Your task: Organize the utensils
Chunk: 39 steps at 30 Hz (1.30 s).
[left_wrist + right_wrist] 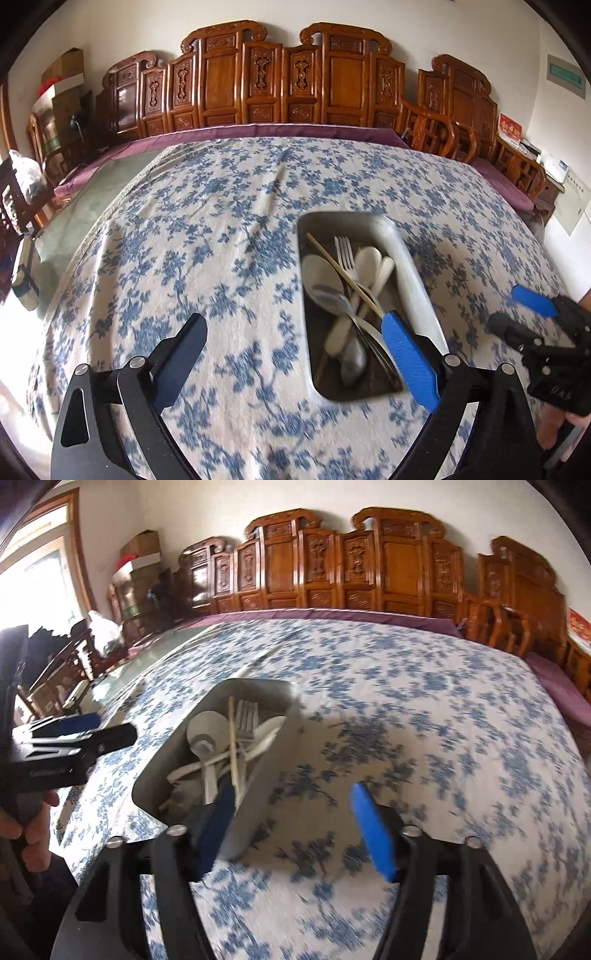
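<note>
A metal tray (413, 280) lies on the blue-flowered tablecloth (221, 236). It holds a fork (344, 251), white spoons (369, 260), a metal spoon (334, 299) and chopsticks (343, 275), all mixed. My left gripper (295, 354) is open and empty; its right finger hangs over the tray's near end. My right gripper (299, 830) is open and empty, its left finger over the tray (258, 775) and its near right wall. The same utensils (236, 738) show in the right wrist view. Each gripper shows in the other's view: right one (517, 310), left one (96, 727).
Carved wooden chairs (280, 77) line the wall behind the table. A purple cloth edge (258, 131) and a bare glass strip (88, 210) border the tablecloth at back and left. Cardboard boxes (66, 74) stand in the left corner.
</note>
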{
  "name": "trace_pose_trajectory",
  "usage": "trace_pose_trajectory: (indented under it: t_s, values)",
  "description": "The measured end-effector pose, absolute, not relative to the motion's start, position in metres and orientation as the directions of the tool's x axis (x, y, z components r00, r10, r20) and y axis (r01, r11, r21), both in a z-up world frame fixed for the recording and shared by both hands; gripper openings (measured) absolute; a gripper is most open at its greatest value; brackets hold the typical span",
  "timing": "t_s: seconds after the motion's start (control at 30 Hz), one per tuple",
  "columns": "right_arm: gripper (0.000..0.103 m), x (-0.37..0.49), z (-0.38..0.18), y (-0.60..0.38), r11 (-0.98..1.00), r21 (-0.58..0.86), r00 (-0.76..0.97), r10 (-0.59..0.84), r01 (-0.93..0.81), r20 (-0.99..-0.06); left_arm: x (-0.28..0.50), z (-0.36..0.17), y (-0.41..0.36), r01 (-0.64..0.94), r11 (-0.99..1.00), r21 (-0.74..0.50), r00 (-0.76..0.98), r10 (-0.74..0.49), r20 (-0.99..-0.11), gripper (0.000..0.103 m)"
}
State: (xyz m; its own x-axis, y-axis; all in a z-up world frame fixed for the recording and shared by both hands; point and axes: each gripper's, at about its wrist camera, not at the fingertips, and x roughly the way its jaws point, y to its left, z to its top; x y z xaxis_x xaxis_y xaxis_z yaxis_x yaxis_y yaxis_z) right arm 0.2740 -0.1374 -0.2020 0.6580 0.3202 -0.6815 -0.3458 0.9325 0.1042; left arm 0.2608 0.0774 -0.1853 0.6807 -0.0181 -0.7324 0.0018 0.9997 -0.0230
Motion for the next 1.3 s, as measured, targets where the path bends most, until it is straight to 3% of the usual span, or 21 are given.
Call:
trace_pose_trajectory:
  t_s: [0.1,0.27,0.7,1.3]
  values:
    - [0.092,0.261,-0.195,-0.152,0.946,0.094,0.68,0.289,-0.309,-0.674,0.246,-0.183,0.065,0.001,1.0,0.0,0.667,-0.001,-0.745,0.093]
    - [0.1,0.232,-0.182,-0.179,0.966,0.085,0.71,0.237,-0.243,-0.663,0.216,-0.172,0.042,0.025,1.0,0.016,0.672,-0.005,-0.74,0.095]
    - [0.1,0.162,-0.131,-0.225,0.987,0.067,0.775,0.159,-0.149,-0.612,0.159,-0.125,0.004,0.082,0.997,0.009,0.71,-0.052,-0.702,0.095]
    - [0.1,0.09,-0.014,-0.226,0.988,0.041,0.909,0.152,-0.148,-0.387,0.091,-0.001,-0.017,0.098,0.995,0.004,0.87,-0.084,-0.485,0.095]
